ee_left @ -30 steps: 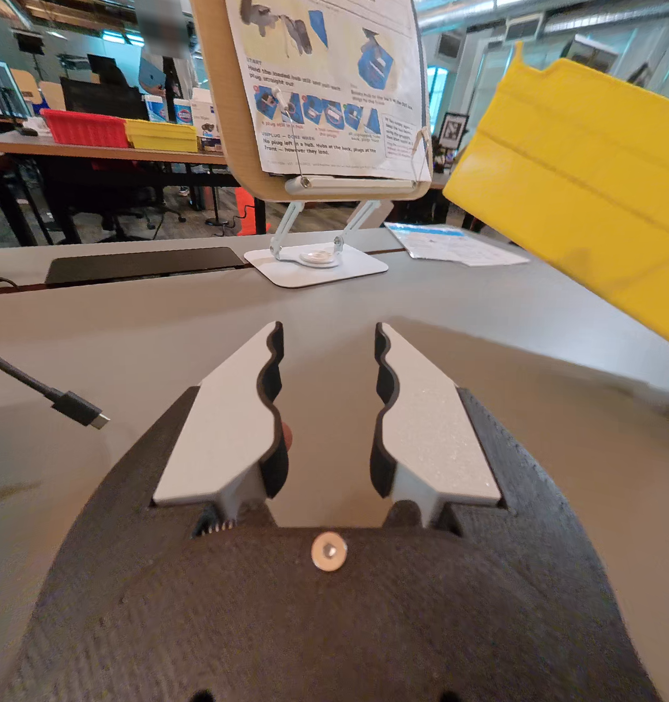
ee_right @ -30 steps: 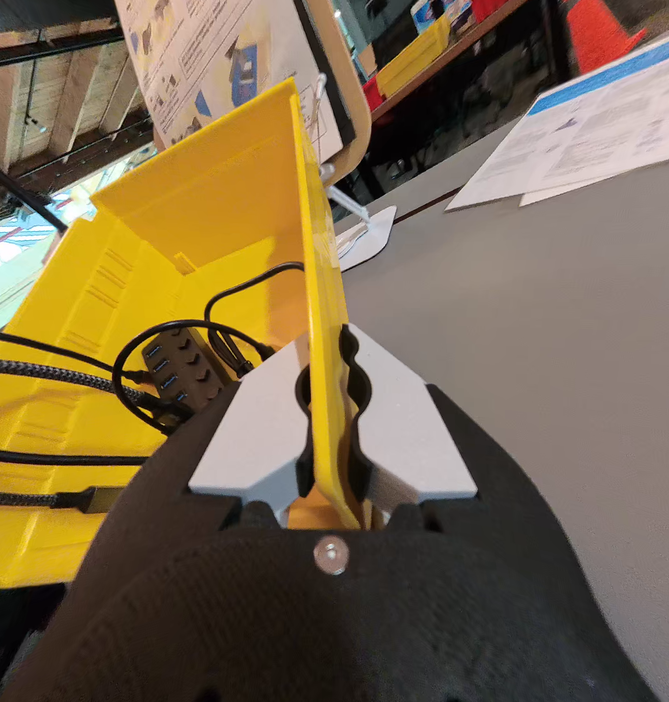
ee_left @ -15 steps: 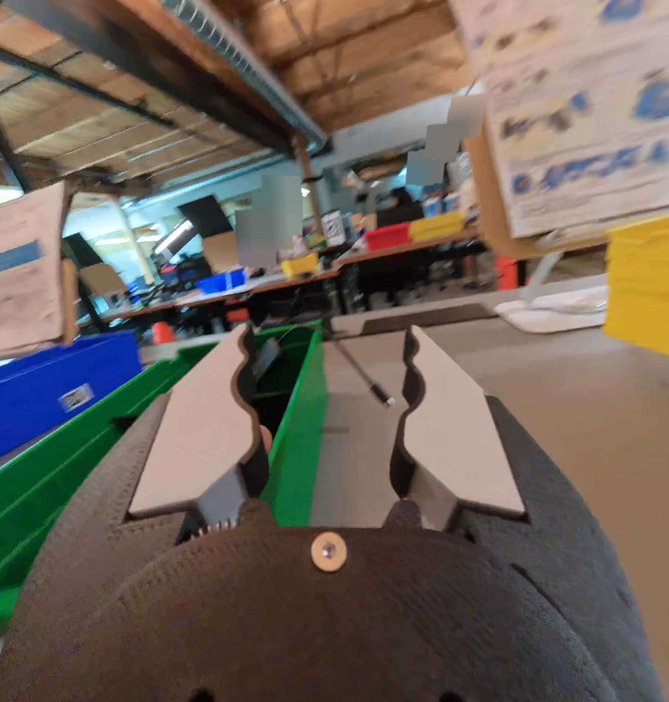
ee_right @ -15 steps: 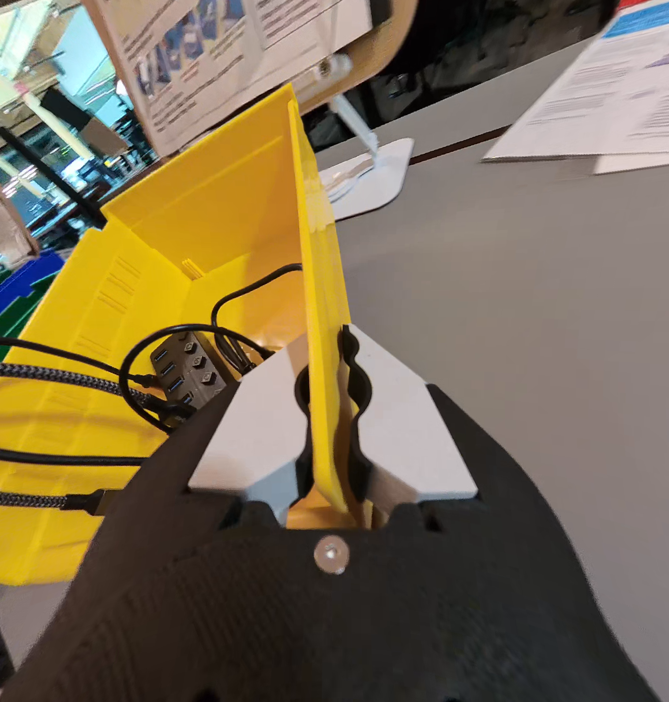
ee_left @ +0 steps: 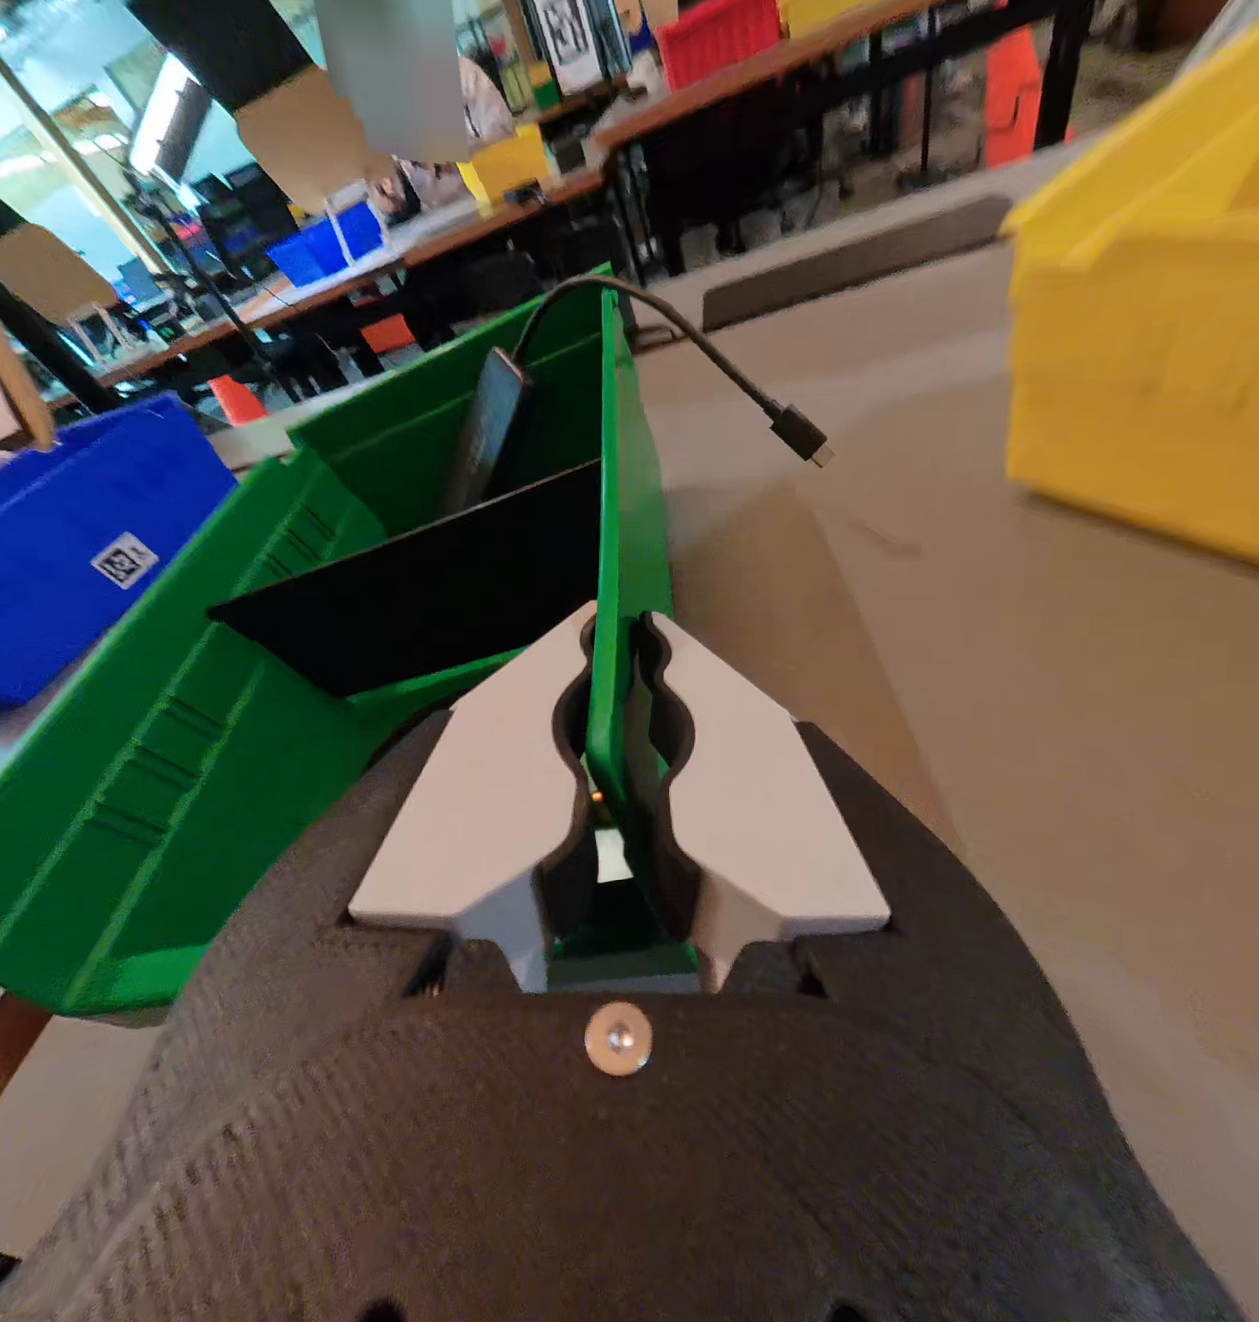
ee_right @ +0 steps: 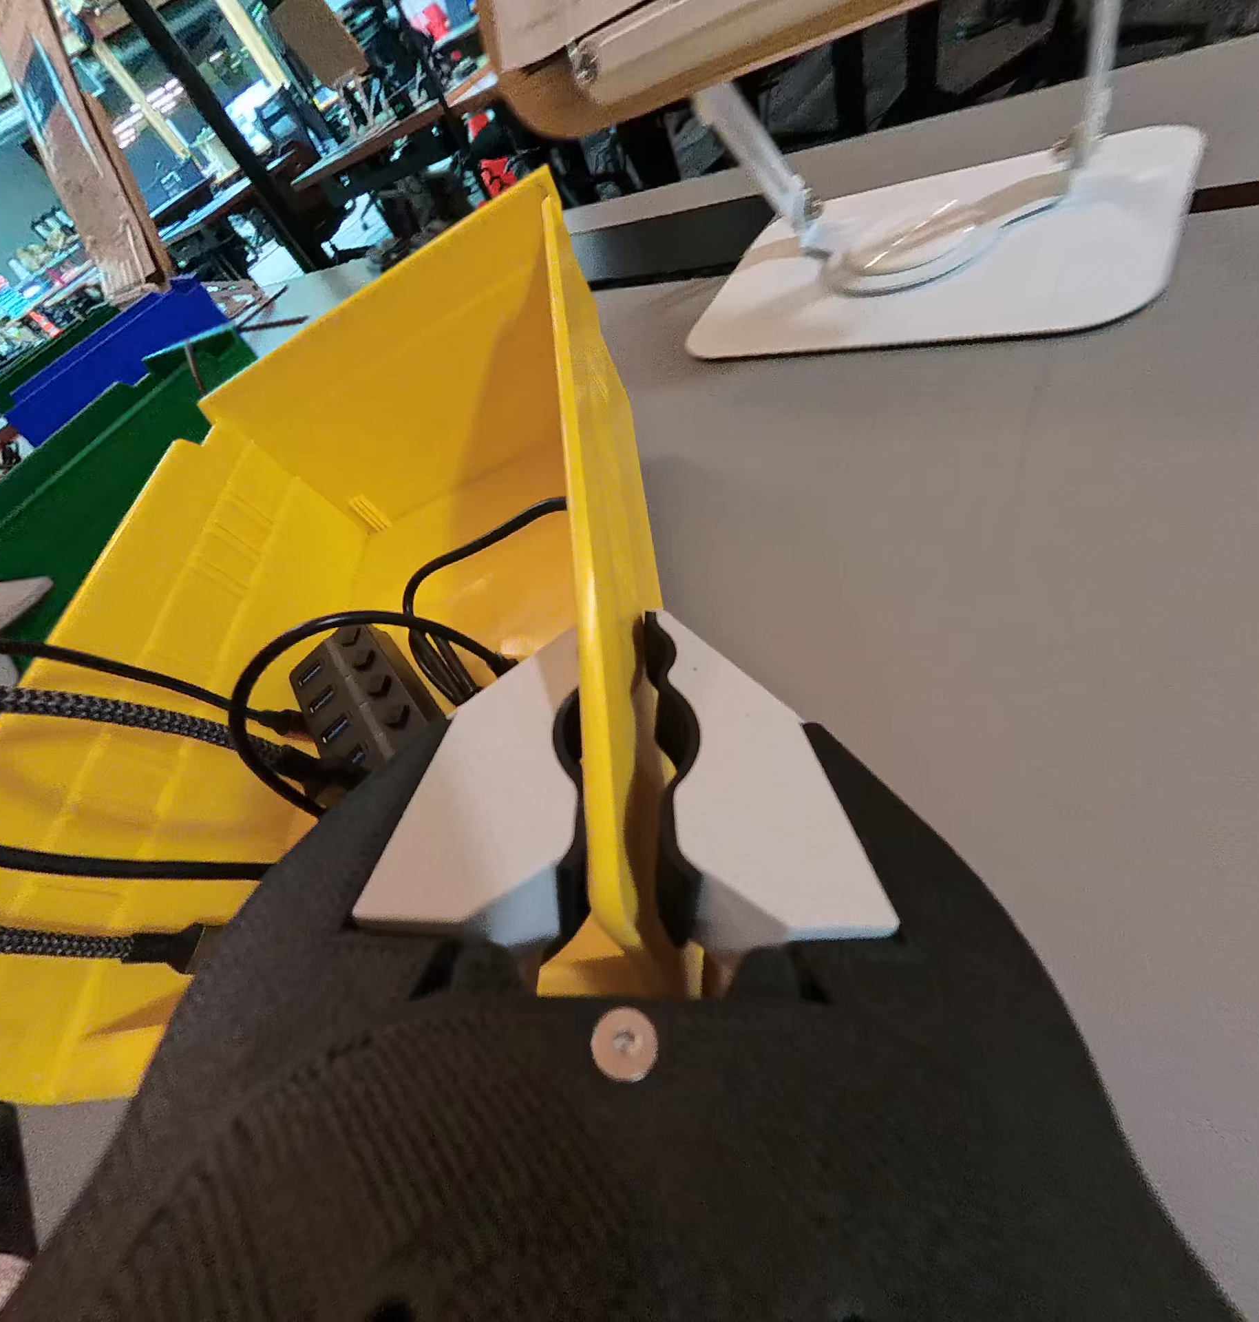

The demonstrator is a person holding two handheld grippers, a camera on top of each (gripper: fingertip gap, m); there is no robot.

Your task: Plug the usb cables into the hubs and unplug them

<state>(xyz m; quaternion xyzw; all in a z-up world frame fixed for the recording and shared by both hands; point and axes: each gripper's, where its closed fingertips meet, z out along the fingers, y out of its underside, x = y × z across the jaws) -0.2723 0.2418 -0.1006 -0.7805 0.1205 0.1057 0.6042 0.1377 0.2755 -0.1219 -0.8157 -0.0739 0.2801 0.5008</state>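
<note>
Green bin (ee_left: 183, 715): plastic, on the grey table (ee_left: 1041, 787); its right side wall runs between the fingers of the left gripper (ee_left: 615, 629).
Left gripper: clenched on that green wall — one finger inside the bin, one outside.
Divider (ee_left: 426, 608): black panel standing across the green bin, behind the fingers.
Slim hub (ee_left: 487, 429): dark, flat, leaning upright in the compartment beyond the divider.
Hub cable (ee_left: 712, 358): black lead arching from the hub's top over the bin wall; its small plug (ee_left: 801, 436) hangs free above the table, plugged into nothing.
Yellow bin (ee_right: 204, 679): plastic, well to the right of the green one on the same table; its right wall sits between the fingers of the right gripper (ee_right: 615, 644).
Right gripper: clamped on the yellow wall — grasping the bin, not a cable.
Multi-port hub (ee_right: 354, 690): grey, with blue sockets and a row of dark buttons, lying inside the yellow bin just left of the gripper.
USB cables (ee_right: 111, 715): several black and braided leads crossing the yellow bin from the left; whether any is seated in a socket cannot be told.
Stand base (ee_right: 969, 243): white plate on the table beyond the yellow bin.
Blue bin (ee_left: 61, 544): left of the green bin.
</note>
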